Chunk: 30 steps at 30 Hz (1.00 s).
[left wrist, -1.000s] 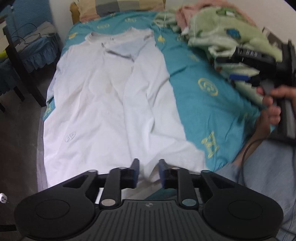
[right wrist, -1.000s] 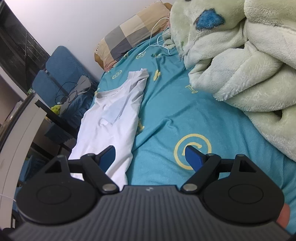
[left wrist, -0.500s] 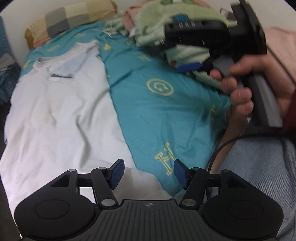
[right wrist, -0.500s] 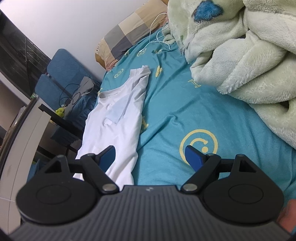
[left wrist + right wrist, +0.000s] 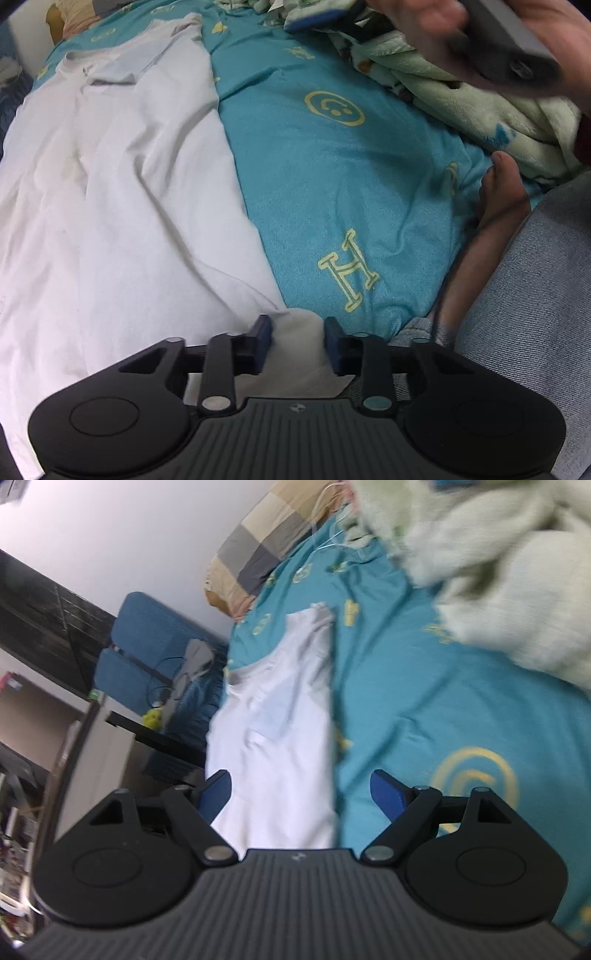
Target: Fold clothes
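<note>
1. Your bed's teal sheet [image 5: 332,177] carries yellow motifs; a checked pillow [image 5: 258,550] sits at its head.
2. White T-shirt [image 5: 122,206] lies flat on the left half.
3. Green fleece blanket [image 5: 461,99] is bunched on the right.
4. Left gripper [image 5: 297,341] gapes narrowly over the hem; right gripper [image 5: 301,794] is wide, empty.

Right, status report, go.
Left gripper open at white T-shirt hem. Right gripper open, empty. Shirt half folded. Green fleece blanket alongside.
</note>
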Each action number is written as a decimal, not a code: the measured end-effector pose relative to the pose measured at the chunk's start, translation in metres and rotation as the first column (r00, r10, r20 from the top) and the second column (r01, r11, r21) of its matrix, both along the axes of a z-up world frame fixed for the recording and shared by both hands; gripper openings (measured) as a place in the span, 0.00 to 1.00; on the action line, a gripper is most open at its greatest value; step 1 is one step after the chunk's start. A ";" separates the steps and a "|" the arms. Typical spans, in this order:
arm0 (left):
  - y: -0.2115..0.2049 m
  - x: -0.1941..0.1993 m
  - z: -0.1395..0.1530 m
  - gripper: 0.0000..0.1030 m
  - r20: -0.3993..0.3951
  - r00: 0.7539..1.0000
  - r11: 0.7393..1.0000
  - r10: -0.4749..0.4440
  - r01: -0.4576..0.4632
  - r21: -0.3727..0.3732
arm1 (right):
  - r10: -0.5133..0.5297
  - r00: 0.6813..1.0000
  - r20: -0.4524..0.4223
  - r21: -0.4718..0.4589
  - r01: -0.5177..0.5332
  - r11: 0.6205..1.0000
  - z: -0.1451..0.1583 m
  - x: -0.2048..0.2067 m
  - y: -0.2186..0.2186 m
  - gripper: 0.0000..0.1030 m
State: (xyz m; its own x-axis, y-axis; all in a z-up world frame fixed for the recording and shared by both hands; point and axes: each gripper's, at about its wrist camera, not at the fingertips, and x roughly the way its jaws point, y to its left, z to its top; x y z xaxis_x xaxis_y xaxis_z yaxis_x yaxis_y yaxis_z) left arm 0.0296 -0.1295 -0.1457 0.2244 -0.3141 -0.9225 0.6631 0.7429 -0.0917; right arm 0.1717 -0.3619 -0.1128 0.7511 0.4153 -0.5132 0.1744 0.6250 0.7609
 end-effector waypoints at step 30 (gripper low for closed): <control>-0.020 -0.012 0.024 0.01 -0.002 0.999 0.956 -0.047 0.045 -0.289 | 0.133 0.985 -0.112 -0.300 -0.161 0.940 -0.068 0.143 0.015 0.06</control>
